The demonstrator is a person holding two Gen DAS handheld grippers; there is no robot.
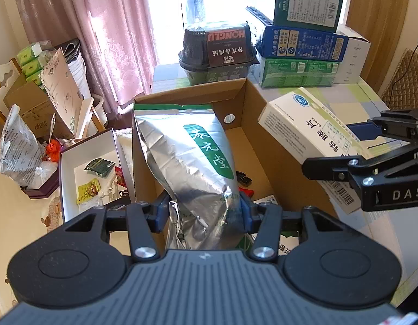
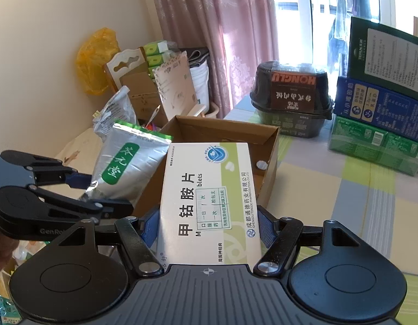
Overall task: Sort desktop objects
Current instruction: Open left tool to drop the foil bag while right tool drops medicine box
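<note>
Gripping a silver foil pouch [image 1: 192,162] with a green label, the left tongs [image 1: 202,211] are clamped on its crumpled lower end, blue pads pressing in from both sides. The pouch stands tilted above the open cardboard box [image 1: 252,146], its top edge reaching toward the box's far wall. The right tongs [image 2: 209,224] are clamped on a white and green medicine box [image 2: 209,197], held flat side up with its printed face toward the camera, over the box's near right corner. In the left wrist view the medicine box [image 1: 311,132] hangs just beside the cardboard box's right wall. Small packets lie on the bottom of the cardboard box. On the checked worktop [image 2: 330,189] behind it sit a dark lidded food tub [image 2: 291,97] and, to its right, a stack of green and blue cartons [image 2: 382,116]. To the left, a shallow white tray [image 1: 70,168] holds small sachets, and pink curtains [image 1: 100,27] hang beyond.
</note>
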